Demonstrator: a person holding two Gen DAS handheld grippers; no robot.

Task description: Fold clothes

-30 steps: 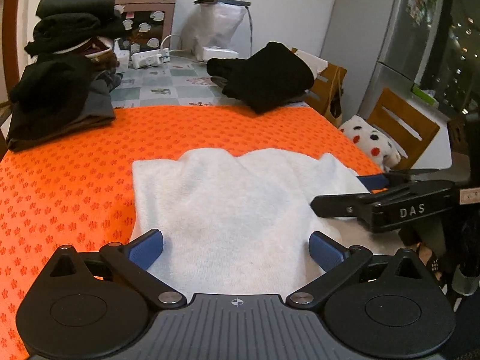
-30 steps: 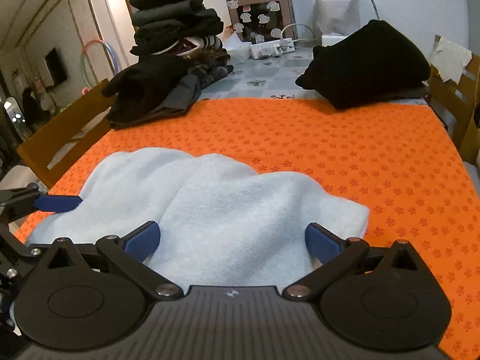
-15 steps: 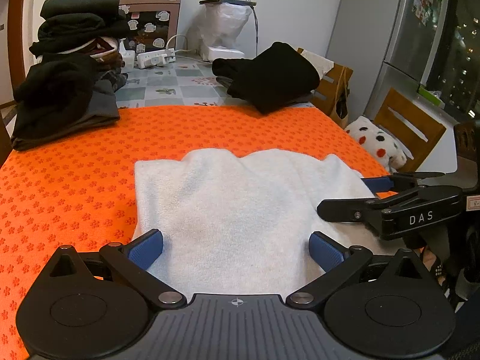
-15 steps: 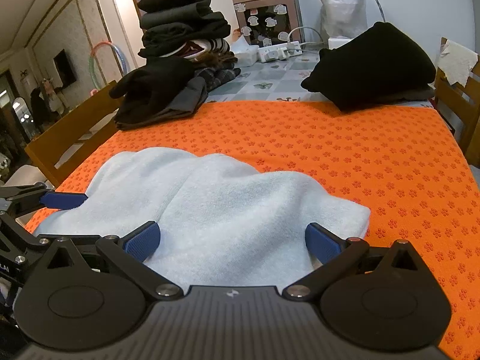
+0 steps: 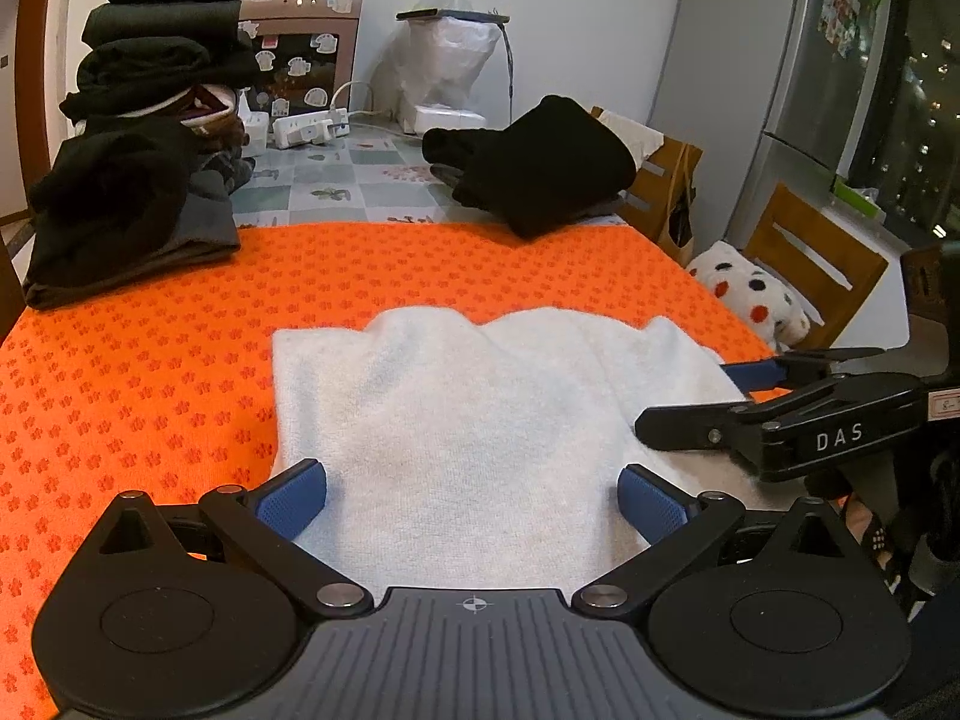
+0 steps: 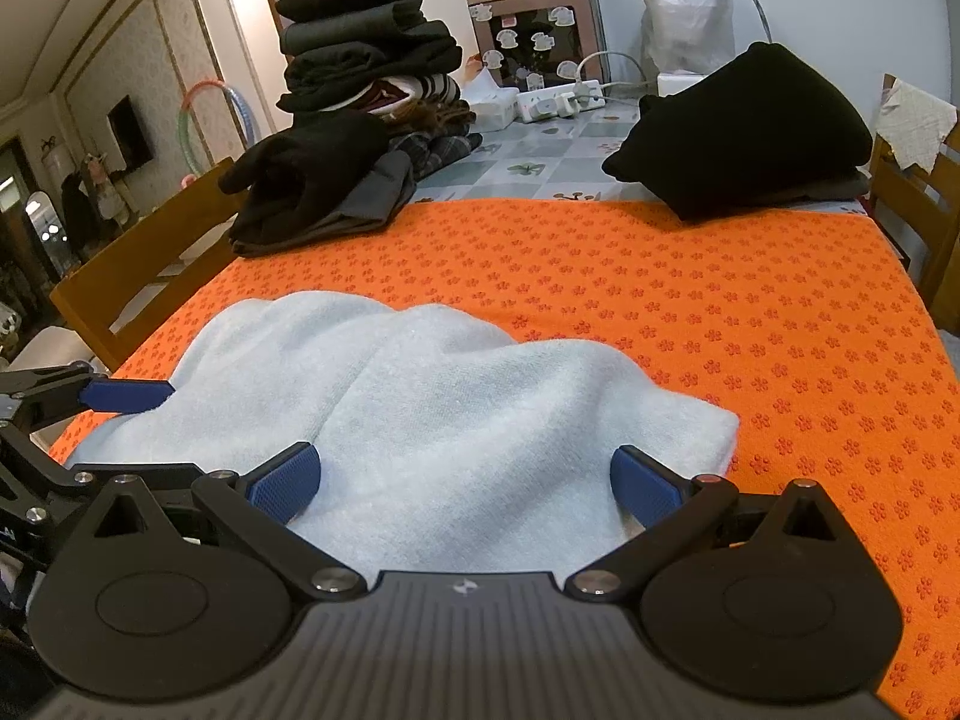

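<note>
Both grippers have backed off slightly; left gripper [image 5: 474,495] and right gripper [image 6: 465,480] hold jaws spread over the rumpled towel [image 5: 480,420], so closing now risks pinching one layer only.

Orange patterned mat [image 5: 180,360], wooden chair [image 6: 138,276], refrigerator [image 5: 828,60], power strip [image 5: 309,126], spotted cushion [image 5: 750,294]
</note>
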